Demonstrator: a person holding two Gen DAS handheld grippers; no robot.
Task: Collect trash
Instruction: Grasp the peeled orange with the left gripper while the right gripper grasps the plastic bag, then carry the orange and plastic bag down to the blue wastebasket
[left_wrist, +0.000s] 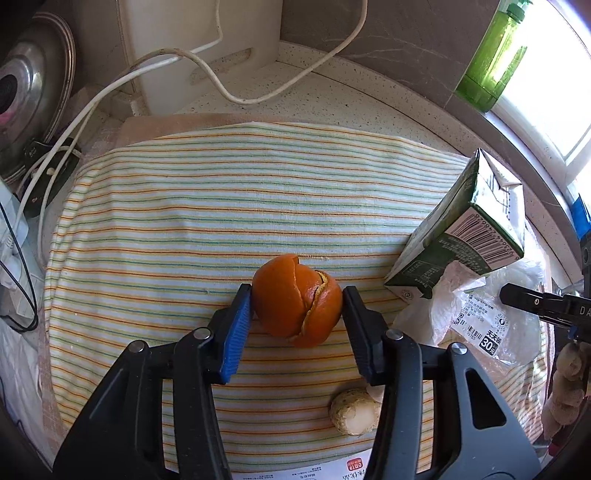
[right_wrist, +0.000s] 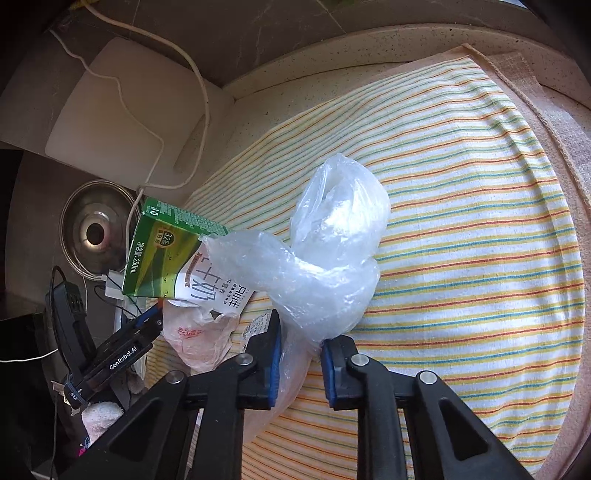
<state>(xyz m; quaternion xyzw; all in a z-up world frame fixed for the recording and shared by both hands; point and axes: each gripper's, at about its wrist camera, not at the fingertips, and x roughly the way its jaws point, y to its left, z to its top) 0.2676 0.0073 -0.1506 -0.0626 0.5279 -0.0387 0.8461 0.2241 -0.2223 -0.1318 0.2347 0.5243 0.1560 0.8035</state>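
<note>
My left gripper (left_wrist: 297, 310) is shut on an orange peel (left_wrist: 297, 301) shaped like a ball, just over the striped towel (left_wrist: 207, 206). A piece of ginger (left_wrist: 352, 411) lies on the towel below the right finger. A green milk carton (left_wrist: 461, 232) lies tilted at the right on crumpled plastic bags (left_wrist: 454, 310). In the right wrist view my right gripper (right_wrist: 301, 345) is shut on a clear plastic bag (right_wrist: 325, 258), which bunches up ahead of the fingers. The milk carton (right_wrist: 173, 254) lies to its left, over a thin pinkish bag (right_wrist: 199, 338).
A white cutting board (left_wrist: 207, 48) and a white cable (left_wrist: 258, 88) stand at the back wall. A metal pot lid (left_wrist: 29, 92) is at the left, with a black plug (left_wrist: 48, 173). A green bottle (left_wrist: 495, 59) stands on the sill. Printed packaging (left_wrist: 332, 470) lies at the near edge.
</note>
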